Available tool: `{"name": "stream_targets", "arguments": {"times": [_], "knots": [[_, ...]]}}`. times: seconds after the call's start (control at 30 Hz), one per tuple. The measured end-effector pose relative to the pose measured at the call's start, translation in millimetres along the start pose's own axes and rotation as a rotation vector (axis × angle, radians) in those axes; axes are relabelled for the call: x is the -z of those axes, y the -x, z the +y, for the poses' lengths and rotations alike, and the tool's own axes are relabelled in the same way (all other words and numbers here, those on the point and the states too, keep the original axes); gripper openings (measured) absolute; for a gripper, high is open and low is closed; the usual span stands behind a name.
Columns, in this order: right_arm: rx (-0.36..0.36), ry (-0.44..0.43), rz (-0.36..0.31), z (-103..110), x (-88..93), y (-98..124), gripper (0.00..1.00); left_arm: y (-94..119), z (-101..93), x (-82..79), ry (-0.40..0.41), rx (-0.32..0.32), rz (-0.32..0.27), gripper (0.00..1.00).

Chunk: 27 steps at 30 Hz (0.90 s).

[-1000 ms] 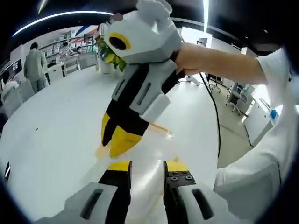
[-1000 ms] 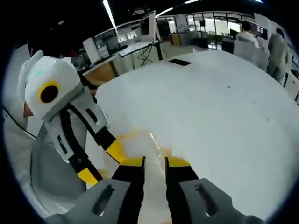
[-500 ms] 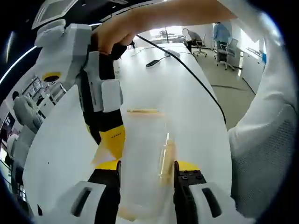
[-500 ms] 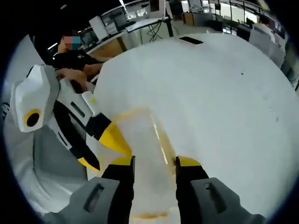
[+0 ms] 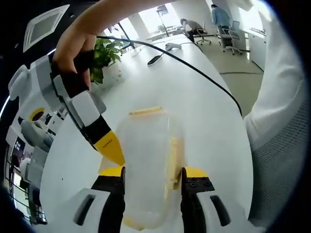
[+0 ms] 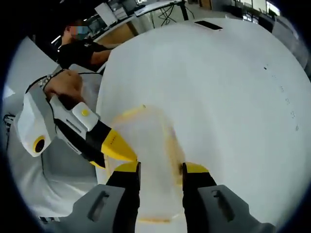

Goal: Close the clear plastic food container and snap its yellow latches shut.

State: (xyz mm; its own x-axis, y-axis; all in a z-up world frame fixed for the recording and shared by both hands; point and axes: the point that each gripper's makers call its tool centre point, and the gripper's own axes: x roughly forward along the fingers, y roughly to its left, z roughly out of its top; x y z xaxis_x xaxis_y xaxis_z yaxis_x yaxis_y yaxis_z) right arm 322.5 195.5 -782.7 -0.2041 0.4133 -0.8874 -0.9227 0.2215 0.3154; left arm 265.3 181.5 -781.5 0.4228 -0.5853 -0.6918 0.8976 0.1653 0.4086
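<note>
White tabletop (image 5: 214, 121) now carries the clear container (image 5: 146, 165) squarely between both sets of parted jaws, where a second ago it sat smeared ahead, so the left gripper (image 5: 151, 177) and right gripper (image 6: 160, 170) straddle it, gripping nothing, its yellow latches (image 5: 172, 160) apparently unsnapped.

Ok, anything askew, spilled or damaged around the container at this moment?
Nothing stands out. The clear container sits on the white table between the left gripper jaws, with the right gripper jaws astride it too. No spill or crack is visible, though blur hides whether the yellow latches are snapped.
</note>
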Motion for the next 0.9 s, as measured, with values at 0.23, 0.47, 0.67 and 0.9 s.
{"name": "stream_targets", "arguments": {"times": [0.23, 0.47, 0.67, 0.9], "knots": [[-0.015, -0.024, 0.025, 0.5, 3.0, -0.4, 0.29, -2.9, -0.6, -1.8, -0.040, -0.043, 0.006, 0.36], [-0.015, -0.011, 0.081, 1.2, 3.7, -1.5, 0.29, -2.0, 1.2, -1.6, -0.025, -0.014, -0.009, 0.35], [-0.021, -0.014, 0.089, -0.4, 3.7, -0.6, 0.29, -0.3, 0.4, -2.1, -0.023, 0.052, -0.037, 0.37], [-0.023, -0.013, 0.102, 1.9, 4.8, -0.6, 0.29, 1.7, -1.5, -5.4, 0.013, 0.099, -0.071, 0.37]]}}
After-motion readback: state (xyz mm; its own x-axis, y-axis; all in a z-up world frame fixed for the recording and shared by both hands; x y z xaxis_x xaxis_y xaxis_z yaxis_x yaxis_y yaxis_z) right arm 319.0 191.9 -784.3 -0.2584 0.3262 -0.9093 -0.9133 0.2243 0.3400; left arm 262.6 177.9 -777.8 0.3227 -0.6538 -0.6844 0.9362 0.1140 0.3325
